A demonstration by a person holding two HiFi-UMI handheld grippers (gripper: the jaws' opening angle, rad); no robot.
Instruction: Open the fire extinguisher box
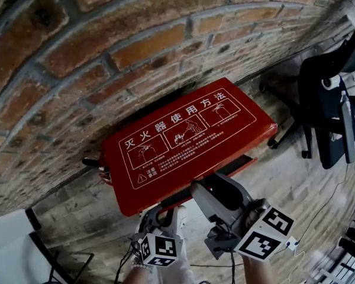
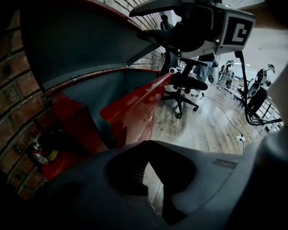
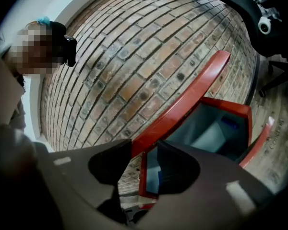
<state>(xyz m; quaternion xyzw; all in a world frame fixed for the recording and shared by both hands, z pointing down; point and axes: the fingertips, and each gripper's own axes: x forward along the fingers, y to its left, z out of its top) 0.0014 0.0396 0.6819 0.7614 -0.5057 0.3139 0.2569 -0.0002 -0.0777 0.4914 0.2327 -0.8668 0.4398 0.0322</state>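
Red fire extinguisher box [image 2: 134, 110] sits on the floor against the brick wall [image 1: 77, 52], mid-frame in the head view. Its lid [image 1: 189, 138], with white printed instructions, is partly raised and hinged at the wall side, so a gap shows along the front edge.

Right gripper [image 1: 206, 185] is at lower centre, its tongs spread with the lid's front rim in the gap between them. Likely the lower tong is hooked under the rim to lever it up. No firm pinch is visible in the right gripper view, where the red edge runs into the opening between the tips.

Left gripper [image 1: 157, 213] is at lower left of centre, tilted down toward the box front. Its tongs are slightly apart with only floor between them, so it's empty, probably just parked clear of the lid's swing.

Grey box interior is visible from both gripper views. Office chair [image 1: 328, 105] is at right, well apart from the box.

Task is partway: the lid is up but not fully back to the wall.
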